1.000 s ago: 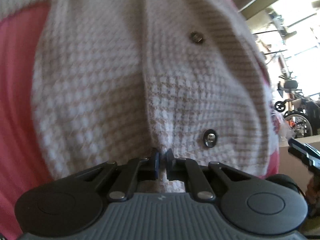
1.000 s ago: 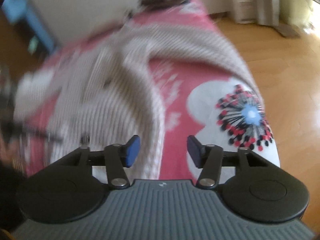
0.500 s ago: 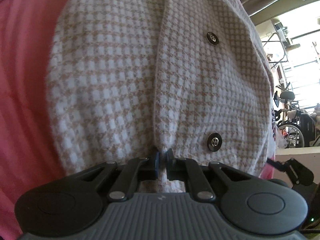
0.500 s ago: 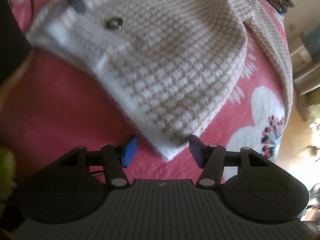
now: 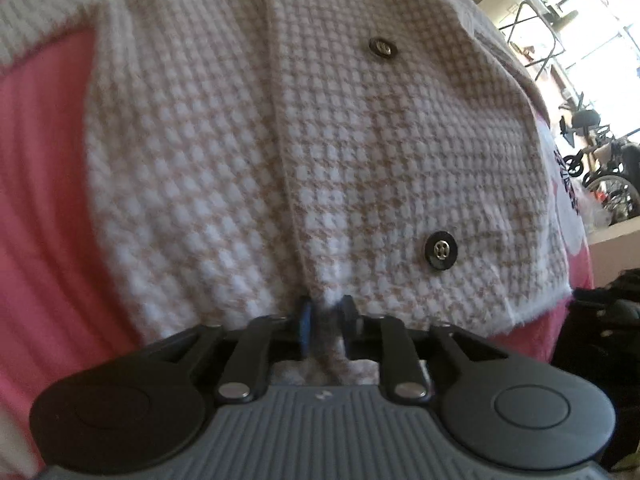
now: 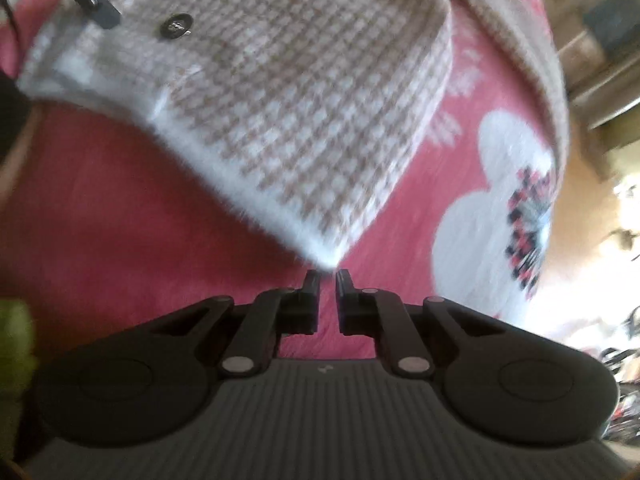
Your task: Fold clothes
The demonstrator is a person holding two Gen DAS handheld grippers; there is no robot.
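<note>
A bed covered by a pink floral blanket (image 6: 120,216) carries everything here; a large white flower with a dark red-and-black centre is printed on it toward the right side in the right wrist view. Spread over the blanket lies the task's garment, a cream-and-beige houndstooth knit cardigan (image 5: 208,152), front upward, its button placket running away from the left camera. Its white fuzzy hem (image 6: 224,184) faces the near edge of the bed, and one hem corner points straight at the right claw. A sleeve trails along the far right of the blanket in the right wrist view.

The left claw (image 5: 325,320) points steeply down at the hem by the placket. Its jaws are opening, and a pinch of the knit fabric still sits between the blue pads, which appear to touch it on both sides. The right claw (image 6: 328,280) is closing: its jaws stand almost together just short of the hem corner, with only a thin gap and pink blanket behind it; no fabric is between them. That picture is blurred, so contact with the corner's tip cannot be told.

Two dark round buttons show on the cardigan, a lower button (image 5: 441,249) near the hem and an upper button (image 5: 383,46) farther up the placket.
</note>
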